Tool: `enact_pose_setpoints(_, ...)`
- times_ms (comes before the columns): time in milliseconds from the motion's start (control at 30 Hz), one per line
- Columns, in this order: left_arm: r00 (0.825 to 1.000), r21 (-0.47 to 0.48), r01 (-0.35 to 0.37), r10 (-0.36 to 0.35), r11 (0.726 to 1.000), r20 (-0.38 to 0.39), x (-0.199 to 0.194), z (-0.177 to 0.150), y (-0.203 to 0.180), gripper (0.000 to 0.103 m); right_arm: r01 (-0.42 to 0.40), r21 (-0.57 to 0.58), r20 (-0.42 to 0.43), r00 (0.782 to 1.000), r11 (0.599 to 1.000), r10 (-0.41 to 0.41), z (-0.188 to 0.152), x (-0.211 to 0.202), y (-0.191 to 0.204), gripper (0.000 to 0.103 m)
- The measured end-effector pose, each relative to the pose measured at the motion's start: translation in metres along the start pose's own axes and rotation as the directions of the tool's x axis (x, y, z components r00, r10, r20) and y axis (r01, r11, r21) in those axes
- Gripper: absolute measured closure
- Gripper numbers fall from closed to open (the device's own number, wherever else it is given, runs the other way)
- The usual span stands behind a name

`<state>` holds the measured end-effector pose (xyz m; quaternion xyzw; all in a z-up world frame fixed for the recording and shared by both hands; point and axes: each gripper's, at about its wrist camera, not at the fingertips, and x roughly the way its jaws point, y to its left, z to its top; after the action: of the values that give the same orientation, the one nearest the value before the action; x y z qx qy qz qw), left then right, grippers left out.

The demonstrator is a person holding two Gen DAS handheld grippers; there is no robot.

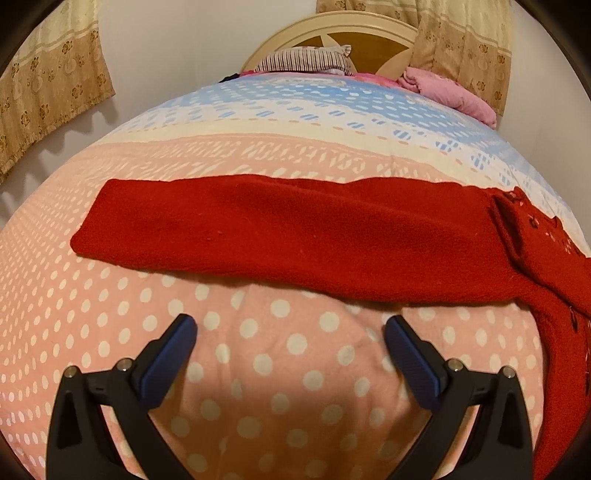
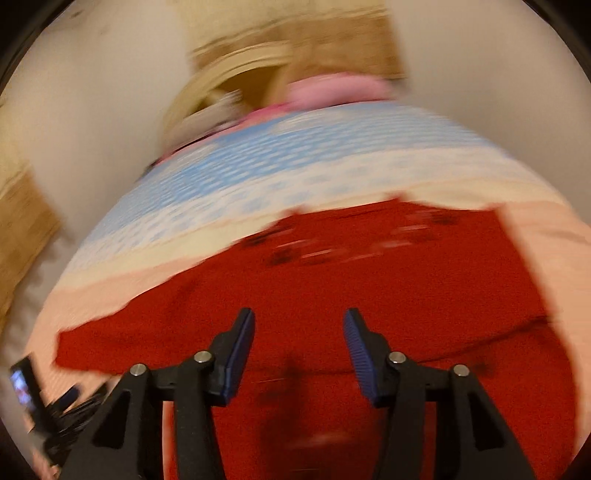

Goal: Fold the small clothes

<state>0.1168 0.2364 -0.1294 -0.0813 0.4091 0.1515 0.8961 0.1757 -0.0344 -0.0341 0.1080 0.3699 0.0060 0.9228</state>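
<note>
- Our red garment (image 1: 295,229) lies flat across the bed (image 1: 258,369), seemingly folded into a long band; more folds remain.
- Our left gripper (image 1: 290,328) gapes wide, empty, near its edge.
- Our right gripper (image 2: 299,321) hovers, parted and empty, above the cloth.

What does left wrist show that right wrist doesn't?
Left wrist only: sharp view of the striped pillow, floral tan curtains, and the open left gripper over bare polka-dot bedding. Right wrist only: the open right gripper above the garment, a small dark device at lower left. Both: the red knit garment, pink cloth, headboard.
</note>
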Motion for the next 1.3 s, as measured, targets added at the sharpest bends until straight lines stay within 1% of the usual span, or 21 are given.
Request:
enact_pose_setpoints(67,1.000,0.005,-0.008,0.008,1.000,-0.002,0.000,0.000,-0.001,0.000,0.080,0.057,0.001,0.997,0.995,-0.080,0.008,-0.001,-0.041,0.053)
enact_pose_setpoints(100,1.000,0.008,-0.013,0.013,1.000,-0.003,0.001,0.000,-0.001,0.000,0.122,0.076,-0.011,0.993,0.990,-0.121,0.011,0.001,-0.061,0.054)
enact_pose_setpoints(133,1.000,0.010,-0.015,0.015,1.000,-0.003,0.001,0.000,-0.002,0.000,0.154,0.086,-0.024,0.988,0.984,-0.153,0.012,0.003,-0.075,0.056)
enact_pose_setpoints(200,1.000,0.011,-0.018,0.018,1.000,-0.004,0.001,0.000,-0.002,0.000,0.218,0.108,-0.060,0.975,0.970,-0.212,0.012,0.003,-0.107,0.057)
enact_pose_setpoints(300,1.000,0.017,-0.029,0.029,0.999,-0.007,0.002,0.000,-0.004,0.000,0.231,0.157,-0.064,0.973,0.960,-0.223,0.008,-0.009,-0.145,0.057)
enact_pose_setpoints(367,0.999,0.022,-0.036,0.036,0.999,-0.009,0.002,0.000,-0.004,0.000,0.240,0.158,-0.076,0.970,0.958,-0.231,0.001,-0.018,-0.165,0.057)
enact_pose_setpoints(433,0.999,0.025,-0.040,0.041,0.999,-0.011,0.003,0.001,-0.005,0.000,0.258,0.120,-0.090,0.965,0.959,-0.248,-0.006,-0.020,-0.171,0.057)
enact_pose_setpoints(500,0.999,0.027,-0.045,0.045,0.999,-0.012,0.003,0.001,-0.005,0.000,0.269,0.056,-0.106,0.959,0.962,-0.262,-0.014,-0.022,-0.173,0.057)
enact_pose_setpoints(633,0.998,0.032,-0.056,0.056,0.998,-0.013,0.003,0.001,-0.006,0.000,0.289,-0.018,-0.150,0.946,0.957,-0.288,-0.018,-0.005,-0.173,0.057)
enact_pose_setpoints(767,0.998,0.034,-0.063,0.063,0.997,-0.014,0.004,0.001,-0.006,0.000,0.286,-0.006,-0.122,0.951,0.958,-0.284,-0.010,0.008,-0.177,0.057)
enact_pose_setpoints(800,0.998,0.035,-0.064,0.064,0.997,-0.014,0.004,0.000,-0.005,0.000,0.305,-0.009,-0.106,0.947,0.952,-0.305,-0.008,0.009,-0.178,0.059)
enact_pose_setpoints(833,0.998,0.034,-0.062,0.063,0.997,-0.014,0.004,0.001,-0.005,0.000,0.341,-0.020,-0.089,0.936,0.940,-0.342,-0.007,0.009,-0.179,0.062)
enact_pose_setpoints(867,0.998,0.033,-0.062,0.062,0.998,-0.015,0.004,0.001,-0.005,0.000,0.366,-0.022,-0.083,0.927,0.930,-0.366,-0.007,0.009,-0.182,0.062)
enact_pose_setpoints(900,0.998,0.035,-0.064,0.064,0.997,-0.015,0.004,0.001,-0.006,0.000,0.366,0.006,-0.090,0.927,0.930,-0.365,-0.008,0.009,-0.191,0.062)
enact_pose_setpoints(967,0.998,0.038,-0.068,0.069,0.997,-0.015,0.004,0.001,-0.006,0.000,0.315,0.089,-0.111,0.946,0.945,-0.305,-0.011,0.009,-0.208,0.062)
enact_pose_setpoints(1067,0.998,0.035,-0.065,0.065,0.997,-0.016,0.004,0.000,-0.006,0.000,0.277,0.108,-0.120,0.957,0.955,-0.264,-0.011,0.005,-0.215,0.062)
enact_pose_setpoints(1200,0.998,0.035,-0.065,0.065,0.997,-0.016,0.005,0.000,-0.006,0.000,0.244,0.096,-0.147,0.962,0.965,-0.229,-0.011,-0.006,-0.216,0.060)
enact_pose_setpoints(1267,0.998,0.035,-0.066,0.067,0.997,-0.017,0.005,0.000,-0.006,0.000,0.226,0.139,-0.157,0.966,0.964,-0.204,-0.013,-0.016,-0.215,0.060)
enact_pose_setpoints(1300,0.997,0.037,-0.068,0.069,0.997,-0.017,0.005,0.000,-0.006,0.000,0.227,0.172,-0.146,0.968,0.959,-0.203,-0.013,-0.025,-0.213,0.060)
